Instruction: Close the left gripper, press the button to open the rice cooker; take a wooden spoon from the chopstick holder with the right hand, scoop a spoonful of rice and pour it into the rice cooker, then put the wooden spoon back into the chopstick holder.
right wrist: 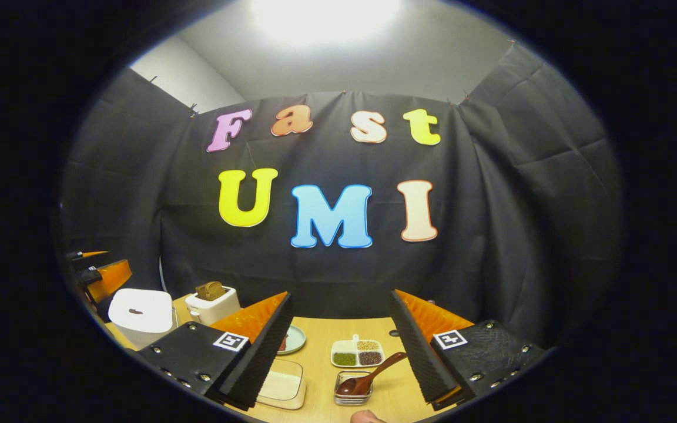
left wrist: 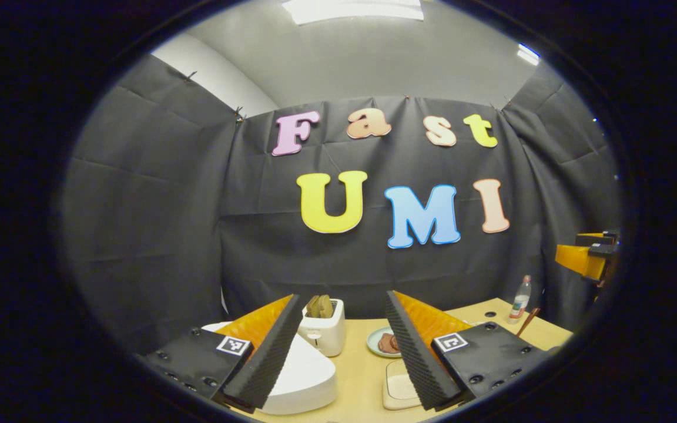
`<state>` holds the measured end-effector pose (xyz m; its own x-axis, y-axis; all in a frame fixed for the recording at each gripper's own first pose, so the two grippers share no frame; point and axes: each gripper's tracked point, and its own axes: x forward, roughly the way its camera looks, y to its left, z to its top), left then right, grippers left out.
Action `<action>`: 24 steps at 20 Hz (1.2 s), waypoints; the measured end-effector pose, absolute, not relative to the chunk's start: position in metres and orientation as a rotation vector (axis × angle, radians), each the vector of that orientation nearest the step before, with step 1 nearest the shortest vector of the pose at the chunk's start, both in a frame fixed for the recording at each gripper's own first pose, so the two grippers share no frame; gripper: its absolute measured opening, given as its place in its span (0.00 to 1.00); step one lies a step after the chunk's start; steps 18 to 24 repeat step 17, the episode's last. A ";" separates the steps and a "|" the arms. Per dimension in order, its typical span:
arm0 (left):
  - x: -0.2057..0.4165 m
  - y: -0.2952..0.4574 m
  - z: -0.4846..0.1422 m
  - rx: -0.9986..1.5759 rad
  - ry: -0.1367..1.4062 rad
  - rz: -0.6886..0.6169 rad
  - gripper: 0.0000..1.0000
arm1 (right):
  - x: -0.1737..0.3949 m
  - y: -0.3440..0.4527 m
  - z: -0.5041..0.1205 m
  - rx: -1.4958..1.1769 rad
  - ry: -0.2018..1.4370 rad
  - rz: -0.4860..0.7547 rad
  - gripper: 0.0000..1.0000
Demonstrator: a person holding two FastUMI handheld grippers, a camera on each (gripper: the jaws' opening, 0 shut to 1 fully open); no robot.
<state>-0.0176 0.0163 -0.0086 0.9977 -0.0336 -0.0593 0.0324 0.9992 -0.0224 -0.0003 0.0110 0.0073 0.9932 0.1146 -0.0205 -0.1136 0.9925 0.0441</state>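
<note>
**Both grippers wide, nothing pressed yet**

Left gripper (left wrist: 344, 346) gapes open — rice cooker (left wrist: 300, 376) at 7 o'clock, lid down. Right gripper (right wrist: 341, 346) open too, empty; wooden spoon (right wrist: 368, 379) at 6 o'clock, resting in a small clear holder (right wrist: 353, 396) on the bench (right wrist: 327, 335). Risk: pressing the button with spread fingers — they could straddle or slip off.
</note>
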 end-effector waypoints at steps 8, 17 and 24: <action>-0.023 0.007 0.003 -0.007 0.021 -0.058 0.94 | -0.005 0.016 0.005 0.088 0.038 0.103 0.99; -0.022 0.007 0.003 -0.007 0.013 -0.056 0.94 | -0.006 0.015 0.003 0.093 0.049 0.087 0.99; -0.022 0.007 0.003 -0.007 0.013 -0.056 0.94 | -0.006 0.015 0.003 0.093 0.049 0.087 0.99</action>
